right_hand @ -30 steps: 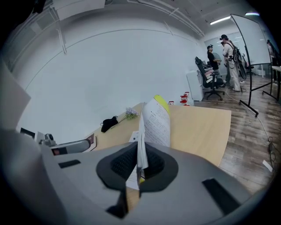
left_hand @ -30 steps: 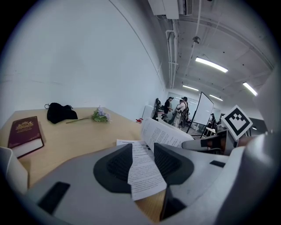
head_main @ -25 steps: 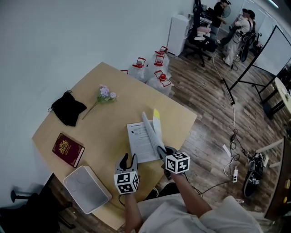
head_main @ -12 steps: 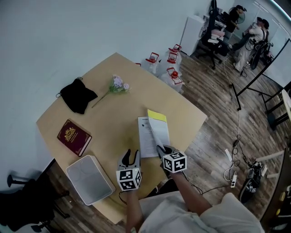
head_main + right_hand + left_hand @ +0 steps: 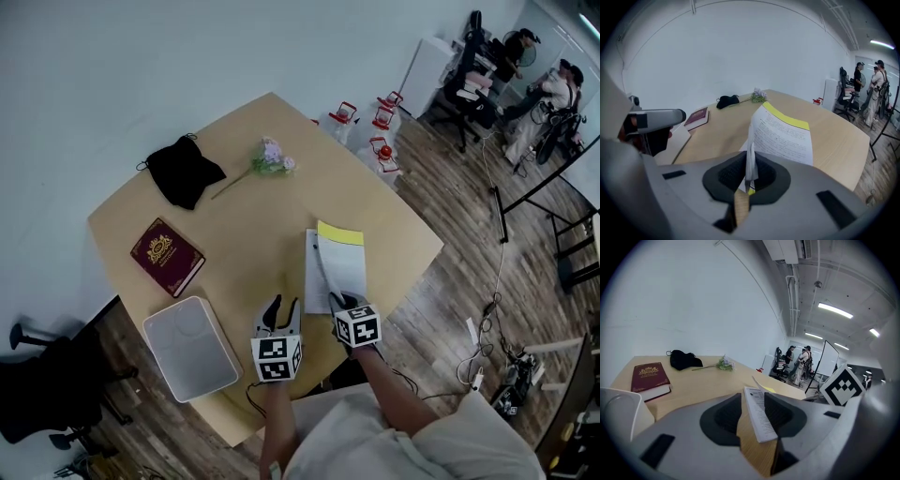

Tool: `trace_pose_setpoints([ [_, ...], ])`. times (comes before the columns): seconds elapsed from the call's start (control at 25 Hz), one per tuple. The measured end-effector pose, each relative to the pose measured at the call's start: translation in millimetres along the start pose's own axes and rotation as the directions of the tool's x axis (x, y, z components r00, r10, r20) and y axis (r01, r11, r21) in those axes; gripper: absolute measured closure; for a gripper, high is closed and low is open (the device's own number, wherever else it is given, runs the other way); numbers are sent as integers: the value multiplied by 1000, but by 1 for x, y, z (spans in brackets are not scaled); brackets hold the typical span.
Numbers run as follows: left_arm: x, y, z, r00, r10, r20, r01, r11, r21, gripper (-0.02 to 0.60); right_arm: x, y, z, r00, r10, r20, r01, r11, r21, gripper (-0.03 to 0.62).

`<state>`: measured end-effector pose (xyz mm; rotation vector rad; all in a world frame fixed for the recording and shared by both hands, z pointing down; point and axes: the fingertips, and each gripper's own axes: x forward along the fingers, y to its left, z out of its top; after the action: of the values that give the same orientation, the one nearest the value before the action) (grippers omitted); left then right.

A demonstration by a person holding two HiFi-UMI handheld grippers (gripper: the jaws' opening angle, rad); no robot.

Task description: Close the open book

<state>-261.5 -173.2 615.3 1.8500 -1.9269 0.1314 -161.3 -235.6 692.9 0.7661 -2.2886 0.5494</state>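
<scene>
Paper book [image 5: 783, 135] tight between right gripper [image 5: 750, 174] fingers; left gripper [image 5: 282, 306] fingers wide; print illegible.

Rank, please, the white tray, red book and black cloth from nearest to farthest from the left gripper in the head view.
1. White tray, just left of the left gripper.
2. Red book, farther left.
3. Black cloth, far edge.

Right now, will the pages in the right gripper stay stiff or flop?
Probably floppy: the pages curve above the right gripper. Likely light, since an edge pinch holds them up. The book may slide on the smooth table.
</scene>
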Motion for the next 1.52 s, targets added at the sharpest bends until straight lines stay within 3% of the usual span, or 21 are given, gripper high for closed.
trace_pose_setpoints([
  [0.48, -9, 12, -5, 999, 39, -13, -39, 999, 13, 419, 35, 13, -20, 996, -15, -84, 8, 997, -81, 543],
  [0.76, -20, 21, -11, 997, 68, -23, -67, 998, 17, 419, 46, 23, -30, 993, -11, -117, -2, 994, -105, 477],
  [1.52, -35, -24, -22, 998, 33, -46, -30, 998, 62, 419, 16, 37, -47, 995, 61, -81, -68, 993, -98, 450],
])
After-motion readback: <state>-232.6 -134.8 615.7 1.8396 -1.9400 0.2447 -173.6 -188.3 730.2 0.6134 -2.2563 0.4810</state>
